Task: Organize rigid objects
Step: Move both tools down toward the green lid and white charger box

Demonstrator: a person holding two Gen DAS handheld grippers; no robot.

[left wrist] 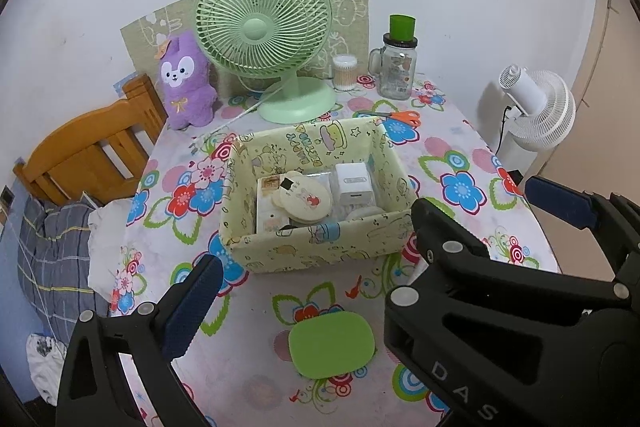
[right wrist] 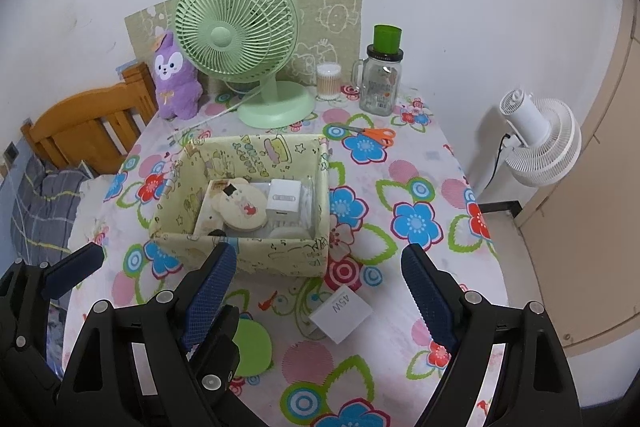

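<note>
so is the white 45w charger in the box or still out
Out. The white 45W charger lies on the tablecloth in front of the box, between the open right tool's fingers.

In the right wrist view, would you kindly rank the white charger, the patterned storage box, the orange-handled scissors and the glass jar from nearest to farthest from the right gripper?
1. White charger, on the tablecloth between the open fingers of the right gripper.
2. Patterned storage box, just ahead, centre-left.
3. Orange-handled scissors, beyond the box, to the right.
4. Glass jar, at the table's far edge by the wall.

The left gripper point(left wrist: 320, 239) fills the lower part of its own view, jaws spread wide and empty. The right gripper point(right wrist: 320, 291) likewise sits low in its view, jaws wide apart, gripping nothing; in that picture the left one shows at lower left.
</note>
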